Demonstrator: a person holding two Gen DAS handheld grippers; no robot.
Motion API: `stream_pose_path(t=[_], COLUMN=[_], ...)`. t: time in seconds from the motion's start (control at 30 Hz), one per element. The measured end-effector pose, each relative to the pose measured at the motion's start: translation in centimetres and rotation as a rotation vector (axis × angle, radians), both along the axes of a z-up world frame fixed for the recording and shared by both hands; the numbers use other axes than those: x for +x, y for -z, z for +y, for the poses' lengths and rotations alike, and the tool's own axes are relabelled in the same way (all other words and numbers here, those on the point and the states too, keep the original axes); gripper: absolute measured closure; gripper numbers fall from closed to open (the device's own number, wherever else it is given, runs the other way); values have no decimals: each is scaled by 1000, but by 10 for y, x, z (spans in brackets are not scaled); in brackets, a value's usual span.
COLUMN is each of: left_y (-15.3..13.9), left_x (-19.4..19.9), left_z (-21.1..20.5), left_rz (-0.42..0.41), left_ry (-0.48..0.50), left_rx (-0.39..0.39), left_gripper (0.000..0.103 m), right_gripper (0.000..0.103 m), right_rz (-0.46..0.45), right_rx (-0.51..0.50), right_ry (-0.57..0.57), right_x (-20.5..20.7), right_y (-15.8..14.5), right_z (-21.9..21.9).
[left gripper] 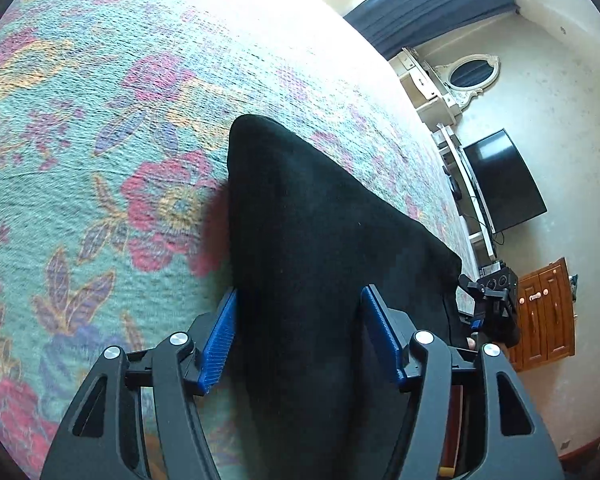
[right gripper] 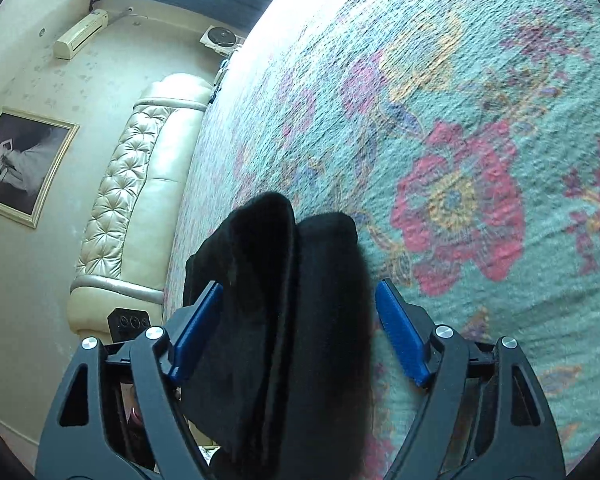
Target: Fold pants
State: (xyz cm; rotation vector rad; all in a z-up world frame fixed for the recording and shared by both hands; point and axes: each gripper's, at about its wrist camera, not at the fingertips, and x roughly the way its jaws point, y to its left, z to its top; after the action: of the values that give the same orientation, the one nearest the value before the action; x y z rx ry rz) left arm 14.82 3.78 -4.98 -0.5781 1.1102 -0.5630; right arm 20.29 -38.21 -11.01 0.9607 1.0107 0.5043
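The black pants (left gripper: 320,232) lie on a floral bedspread (left gripper: 100,140). In the left wrist view my left gripper (left gripper: 298,300) is open, its blue pads on either side of the pants' folded end, which runs between the fingers. In the right wrist view my right gripper (right gripper: 300,292) is open too, with two stacked black layers of the pants (right gripper: 284,300) lying between its pads. The pads do not press on the cloth in either view. The right gripper also shows at the pants' far edge in the left wrist view (left gripper: 492,300).
The teal bedspread with pink flowers (right gripper: 460,160) covers a wide bed. A cream tufted headboard (right gripper: 132,200) stands at one side. A television (left gripper: 504,180), a white dresser with a mirror (left gripper: 468,76) and a wooden cabinet (left gripper: 548,316) stand beyond the bed's edge.
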Motion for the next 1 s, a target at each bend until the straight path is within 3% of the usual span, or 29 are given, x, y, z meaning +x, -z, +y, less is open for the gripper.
stream_pose_path(t=[0.1, 0.17, 0.2, 0.23, 0.3, 0.37, 0.47, 0.53, 1.0], left_y=[14, 16, 17, 16, 10, -2, -17, -18, -11], left_x=[13, 17, 18, 18, 18, 19, 23, 28, 79], left_z=[0, -1, -4, -7, -12, -22, -37, -38, -17], left_rz=[22, 20, 13, 1, -38, -88, -162, -176, -155], left_ry=[-21, -48, -50, -44, -34, -19, -7, -13, -85], left_rx=[-82, -121, -105, -87, -51, 28, 143, 171, 175], left_gripper=[37, 43, 58, 66, 72, 75, 77, 77, 77], right_gripper=[25, 25, 38, 48, 60, 63, 65, 66, 66], right_rz=[-19, -28, -39, -38, -52, -80, -128, -145, -171], right_rx=[9, -26, -56, -87, -82, -108, -191, -212, -206], right_ry=[-31, -74, -98, -114, -101, -91, -80, -67, -61], right_x=[19, 26, 28, 29, 26, 23, 24, 29, 114], right_y=[1, -1, -3, -2, -3, -7, -17, -19, -23], right_z=[11, 24, 30, 34, 34, 36, 44, 49, 79])
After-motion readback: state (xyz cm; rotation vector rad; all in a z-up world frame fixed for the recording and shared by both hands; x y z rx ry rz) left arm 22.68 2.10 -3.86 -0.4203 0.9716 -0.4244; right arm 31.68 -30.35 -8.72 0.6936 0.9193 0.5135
